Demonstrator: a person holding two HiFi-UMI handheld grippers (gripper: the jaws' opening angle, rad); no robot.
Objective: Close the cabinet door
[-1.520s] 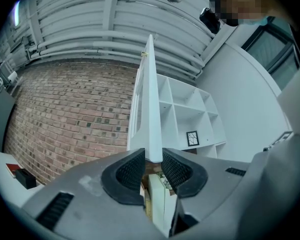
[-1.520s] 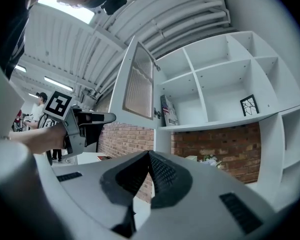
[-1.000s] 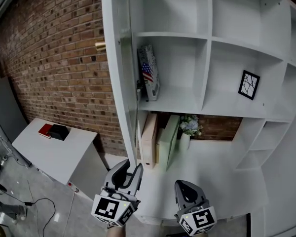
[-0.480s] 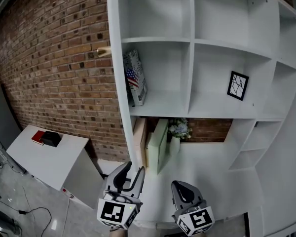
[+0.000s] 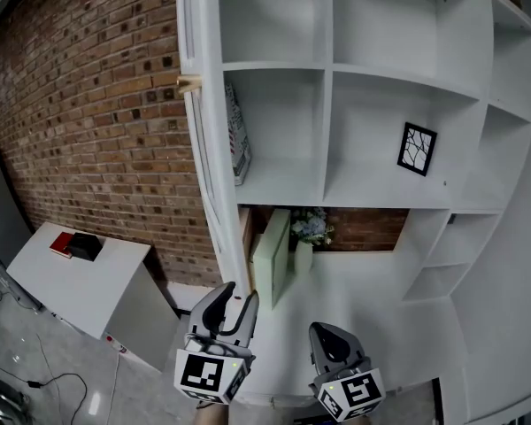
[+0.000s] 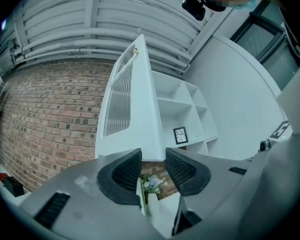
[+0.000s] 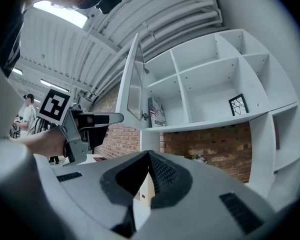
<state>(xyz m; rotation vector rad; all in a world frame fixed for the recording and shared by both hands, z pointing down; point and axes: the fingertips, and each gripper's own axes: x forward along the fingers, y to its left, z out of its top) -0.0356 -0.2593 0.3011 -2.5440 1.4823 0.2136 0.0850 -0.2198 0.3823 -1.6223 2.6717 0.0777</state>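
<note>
The white cabinet door point(image 5: 203, 149), with a ribbed glass panel and a brass knob point(image 5: 188, 83), stands out from the shelf unit point(image 5: 372, 78), nearly edge-on in the head view. My left gripper point(image 5: 237, 297) sits just below the door's lower corner. Its jaws have just been opening and stand open. In the left gripper view the door point(image 6: 135, 119) rises above the gap of the left gripper point(image 6: 152, 166), and the pads do not press on it. My right gripper point(image 5: 336, 339) is to the right, shut and empty; its right gripper view shows the jaws meeting at the tip of the right gripper point(image 7: 149, 159).
On the shelves are a flag-printed box point(image 5: 237, 140), a framed picture point(image 5: 417, 149), flowers point(image 5: 307, 227) and upright binders point(image 5: 270, 251). A white table point(image 5: 88, 282) with a red and a black item stands at the left by the brick wall point(image 5: 88, 104). A cable lies on the floor.
The left jaws have widened and no longer hold the door's lower edge. The door now shows narrower, more edge-on. Both grippers and the view have shifted relative to the shelves.
</note>
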